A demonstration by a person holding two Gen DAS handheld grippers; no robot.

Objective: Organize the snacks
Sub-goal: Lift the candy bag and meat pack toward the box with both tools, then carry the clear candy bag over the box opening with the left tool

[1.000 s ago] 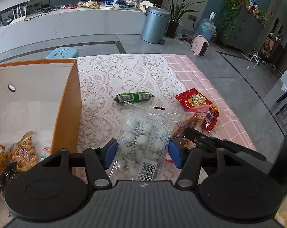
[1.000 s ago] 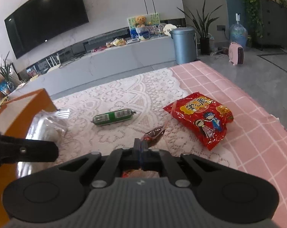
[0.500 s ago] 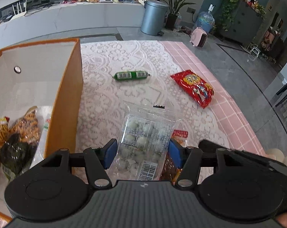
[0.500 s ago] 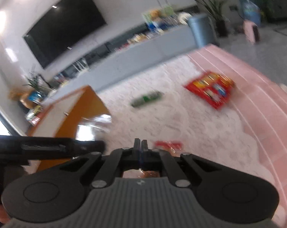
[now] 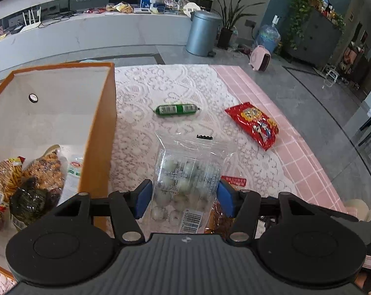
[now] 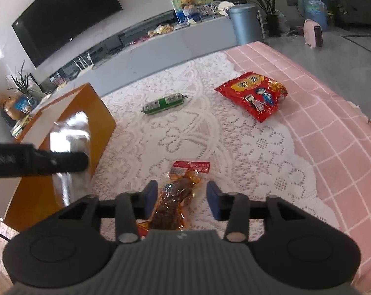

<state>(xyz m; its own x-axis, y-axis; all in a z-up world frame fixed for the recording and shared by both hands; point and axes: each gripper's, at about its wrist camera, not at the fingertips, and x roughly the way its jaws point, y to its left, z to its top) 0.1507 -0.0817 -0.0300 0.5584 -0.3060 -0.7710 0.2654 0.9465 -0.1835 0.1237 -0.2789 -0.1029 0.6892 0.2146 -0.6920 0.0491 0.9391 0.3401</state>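
My left gripper (image 5: 184,196) is shut on a clear bag of white balls (image 5: 185,169), held above the lace cloth just right of the orange box (image 5: 97,132). The box holds several snack packs (image 5: 38,172). My right gripper (image 6: 183,198) is low over the cloth and its jaws are opening. A brown snack packet with a red label (image 6: 183,179) lies on the cloth between its fingers, with the pads off it. A green sausage (image 6: 164,103) and a red snack bag (image 6: 254,95) lie farther back on the table.
The lace cloth (image 6: 259,147) covers the middle of the table, with pink checked cloth (image 6: 332,127) along the right edge. The left gripper's body (image 6: 38,162) and its bag reach in beside the box at the left. Beyond the table are a grey bin (image 5: 202,34) and a long counter.
The right jaws went from shut on the brown packet to apart, and the packet now lies loose on the lace. The left gripper carried its bag closer to the box.
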